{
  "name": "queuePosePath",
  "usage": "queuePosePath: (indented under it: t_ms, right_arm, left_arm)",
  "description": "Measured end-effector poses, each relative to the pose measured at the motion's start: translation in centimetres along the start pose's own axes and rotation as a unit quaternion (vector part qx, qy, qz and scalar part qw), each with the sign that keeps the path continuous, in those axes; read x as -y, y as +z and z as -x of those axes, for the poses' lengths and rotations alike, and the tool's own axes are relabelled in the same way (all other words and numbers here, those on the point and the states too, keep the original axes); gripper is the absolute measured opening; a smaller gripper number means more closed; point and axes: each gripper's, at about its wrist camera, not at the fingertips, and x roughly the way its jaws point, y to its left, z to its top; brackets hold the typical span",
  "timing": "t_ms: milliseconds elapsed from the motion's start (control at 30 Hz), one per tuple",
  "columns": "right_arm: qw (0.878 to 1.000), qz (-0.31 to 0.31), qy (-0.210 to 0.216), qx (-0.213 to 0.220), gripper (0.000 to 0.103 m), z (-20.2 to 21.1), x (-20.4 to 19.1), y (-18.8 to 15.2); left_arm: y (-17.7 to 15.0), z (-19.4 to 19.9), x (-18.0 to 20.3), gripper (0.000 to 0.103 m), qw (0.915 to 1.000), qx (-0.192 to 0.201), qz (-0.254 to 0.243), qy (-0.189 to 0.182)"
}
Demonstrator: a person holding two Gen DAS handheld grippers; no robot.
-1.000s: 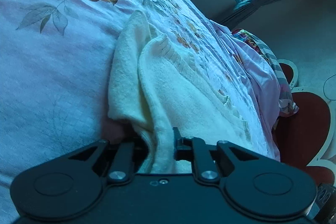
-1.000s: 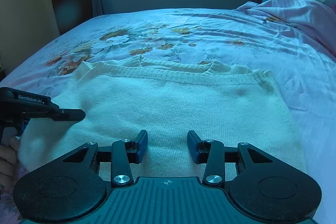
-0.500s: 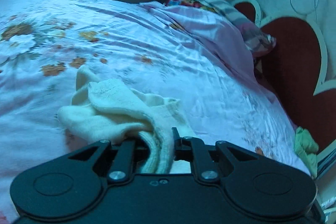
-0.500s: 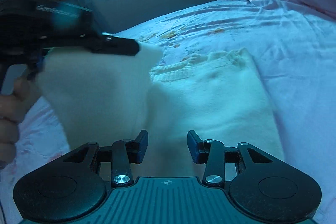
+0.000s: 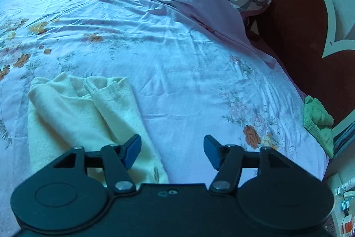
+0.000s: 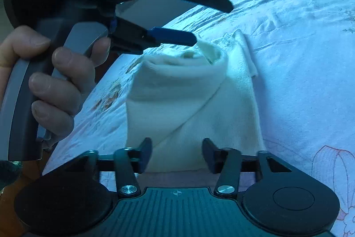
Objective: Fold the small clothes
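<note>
On the floral bedsheet (image 5: pixel 177 63) lies a folded cream sweater (image 6: pixel 190 103); both hand-held grippers (image 5: pixel 172 149) (image 6: pixel 177 151) just spread, empty.

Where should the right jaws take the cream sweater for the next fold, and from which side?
Probably the near bottom edge of the cream sweater, where it lies flat in layers right ahead of the right gripper. Come in low from the near side, its open jaws straddling that edge. The far end is bunched and loose under the left gripper, whose jaws just opened, so it offers a poorer hold.

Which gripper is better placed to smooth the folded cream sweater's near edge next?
Probably right: the right gripper sits open directly over the sweater's near edge; the left gripper is open mostly beside it.
</note>
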Motion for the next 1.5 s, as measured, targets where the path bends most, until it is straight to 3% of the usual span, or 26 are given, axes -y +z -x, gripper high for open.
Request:
queuePosePath:
  t_ms: [33,200,333,367,433,633,700,767,800,833,900,1000,1067,1100,1267,1300,1333,1367,1500]
  right_arm:
    - [1.0,-0.001,-0.004,0.01,0.089,0.2,-0.3,-0.1]
    - [0.999,-0.044,0.028,0.007,0.089,0.1,-0.4,0.4]
    - [0.995,-0.094,0.008,0.022,0.088,0.0,1.0,1.0]
    - [0.993,-0.112,-0.002,0.029,0.083,0.1,1.5,1.2]
    - [0.991,-0.125,-0.035,0.024,0.016,0.4,1.9,0.9]
    - [0.988,-0.133,-0.078,-0.014,0.011,0.5,3.6,-0.9]
    - [0.989,-0.114,-0.095,-0.008,0.012,1.3,3.0,-0.4]
    - [0.99,-0.055,-0.127,0.027,0.039,2.3,1.4,1.0]
    - [0.989,-0.021,-0.143,0.043,0.068,2.5,0.5,1.6]
    - [0.985,0.019,-0.16,0.06,0.083,2.4,-0.6,2.3]
    - [0.981,0.078,-0.163,0.065,0.083,1.2,-2.0,3.6]
    - [0.979,0.142,-0.141,0.029,0.083,-3.0,-3.7,5.3]
    - [0.976,0.169,-0.136,0.012,0.077,-5.4,-4.3,5.8]
    - [0.975,0.179,-0.131,0.003,0.069,-6.7,-4.4,6.0]
    - [0.962,0.228,-0.145,-0.027,0.061,-11.7,-4.1,6.0]
    - [0.96,0.233,-0.151,-0.026,0.043,-12.2,-4.0,6.2]
    - [0.961,0.23,-0.155,-0.023,0.019,-12.4,-3.7,6.6]
    - [0.966,0.212,-0.15,-0.019,0.013,-12.5,-3.2,7.3]
    - [0.986,0.095,-0.135,0.024,0.009,-10.5,-0.4,10.2]
  left_arm:
    - [0.1,0.0,0.2,0.059,1.0,-0.001,-0.002,0.002]
    - [-0.3,2.7,-2.1,0.06,0.9993,0.023,0.026,0.015]
    - [-2.4,5.6,-5.9,0.061,0.9955,0.048,0.04,0.072]
    - [-3.1,6.1,-6.9,0.061,0.9948,0.045,0.045,0.08]
    - [-4.7,6.5,-8.3,0.061,0.9936,0.035,0.051,0.094]
    - [-9.5,4.7,-10.0,0.061,0.9944,-0.007,0.062,0.086]
    - [-10.9,3.2,-10.4,0.06,0.9935,-0.03,0.069,0.085]
    - [-11.8,3.0,-10.7,0.061,0.9934,-0.025,0.083,0.076]
    - [-11.9,3.1,-10.9,0.061,0.9934,-0.02,0.085,0.074]
    - [-11.9,3.1,-11.0,0.061,0.9934,-0.018,0.088,0.071]
    - [-11.8,3.5,-11.5,0.06,0.9926,-0.011,0.102,0.065]
    - [-11.5,4.2,-12.3,0.06,0.9911,0.008,0.115,0.066]
    - [-11.2,4.6,-12.9,0.06,0.9898,0.019,0.124,0.068]
    - [-10.9,4.7,-13.3,0.06,0.9888,0.024,0.13,0.069]
    - [-8.7,4.2,-15.5,0.06,0.9826,0.047,0.162,0.079]
    - [-8.1,3.7,-15.9,0.059,0.9815,0.049,0.166,0.083]
    - [-7.5,3.2,-16.2,0.059,0.9806,0.051,0.169,0.084]
    - [-7.0,2.8,-16.4,0.058,0.98,0.054,0.173,0.083]
    - [-4.3,1.2,-16.1,0.057,0.9806,0.075,0.163,0.081]
